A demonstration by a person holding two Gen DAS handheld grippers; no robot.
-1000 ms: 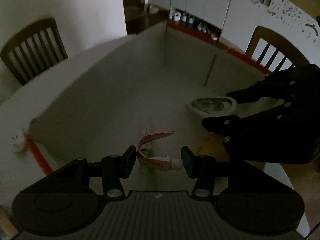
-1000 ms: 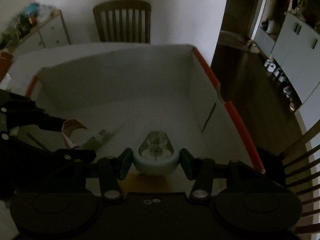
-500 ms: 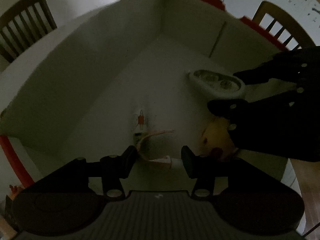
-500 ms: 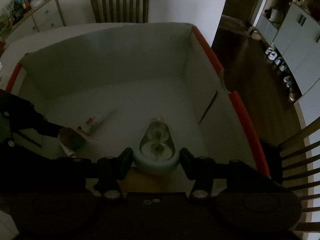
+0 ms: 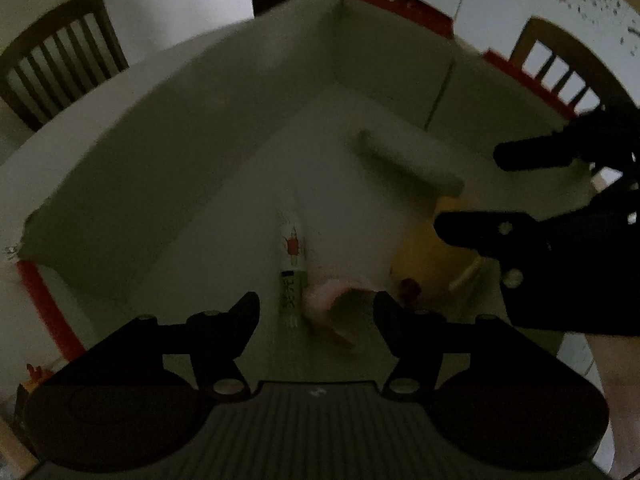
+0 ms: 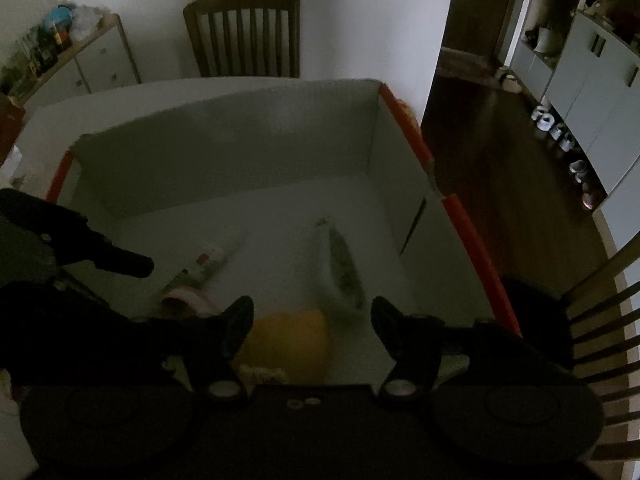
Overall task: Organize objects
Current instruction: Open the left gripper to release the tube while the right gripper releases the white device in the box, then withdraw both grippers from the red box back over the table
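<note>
Above the white box [image 6: 224, 148], we hold both grippers, left [image 5: 316, 312] and right [image 6: 312, 316], with fingers apart and empty; a pale dish [image 6: 340, 264], tube [image 5: 291, 276] and yellow item [image 6: 288, 340] lie inside.

Dim room, white walls [image 6: 360, 20]. Dark wooden slat-back chair [image 6: 244, 36] against the wall ahead of the right tongs. Low white cabinet [image 6: 92, 64] with clutter on top far left. Dark wood floor [image 6: 500, 152] to the right, shoes [image 6: 560, 136] lined along white cupboards [image 6: 592, 92]. Another slat-back chair [image 6: 600, 320] at right edge.

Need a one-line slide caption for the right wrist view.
Right gripper open above the box, pale dish and yellow item lying beneath, left gripper at left.
</note>
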